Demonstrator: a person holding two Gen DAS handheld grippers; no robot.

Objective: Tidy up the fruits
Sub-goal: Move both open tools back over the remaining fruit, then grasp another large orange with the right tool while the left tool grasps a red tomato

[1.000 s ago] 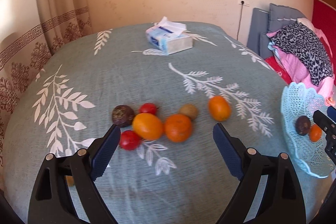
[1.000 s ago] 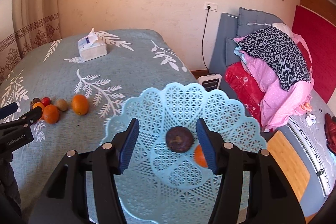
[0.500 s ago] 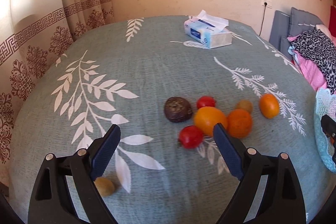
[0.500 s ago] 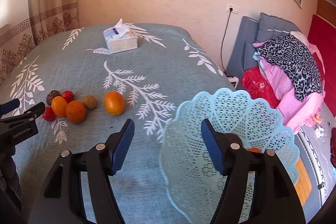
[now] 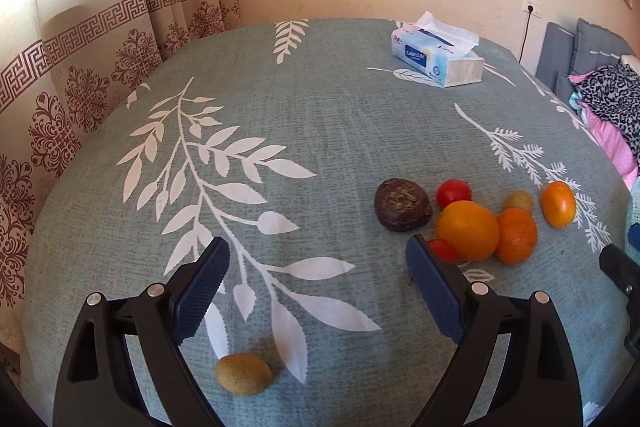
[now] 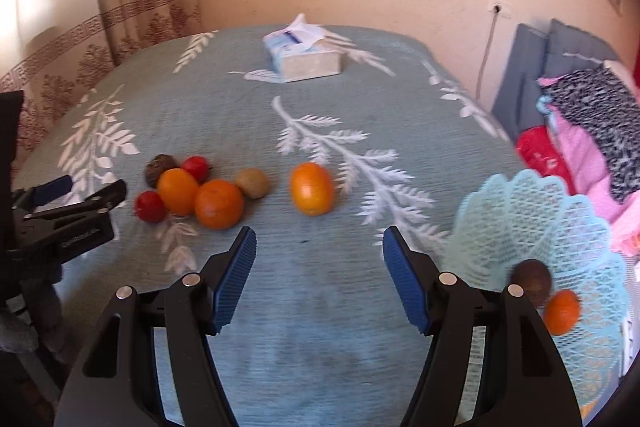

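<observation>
My left gripper (image 5: 316,267) is open and empty above the cloth; a lone kiwi (image 5: 243,373) lies below, between its fingers. A fruit cluster sits right of it: a dark passion fruit (image 5: 402,204), tomatoes (image 5: 453,191), a big orange (image 5: 468,230), a second orange (image 5: 517,235), a small kiwi (image 5: 518,201) and a separate orange (image 5: 558,204). My right gripper (image 6: 319,249) is open and empty, just short of that separate orange (image 6: 311,189). The light blue basket (image 6: 532,215) at the right holds a dark fruit (image 6: 532,281) and an orange (image 6: 562,311).
A tissue box (image 5: 438,57) stands at the far side of the table (image 5: 320,115) with the leaf-print cloth. A patterned curtain (image 5: 80,67) hangs at the left. A sofa with piled clothes (image 6: 592,123) is at the right. The left gripper's body (image 6: 64,223) shows at the left.
Both grippers swung left. The left view moved off the cluster toward the lone kiwi. The right view moved from above the basket to face the fruit on the cloth.
</observation>
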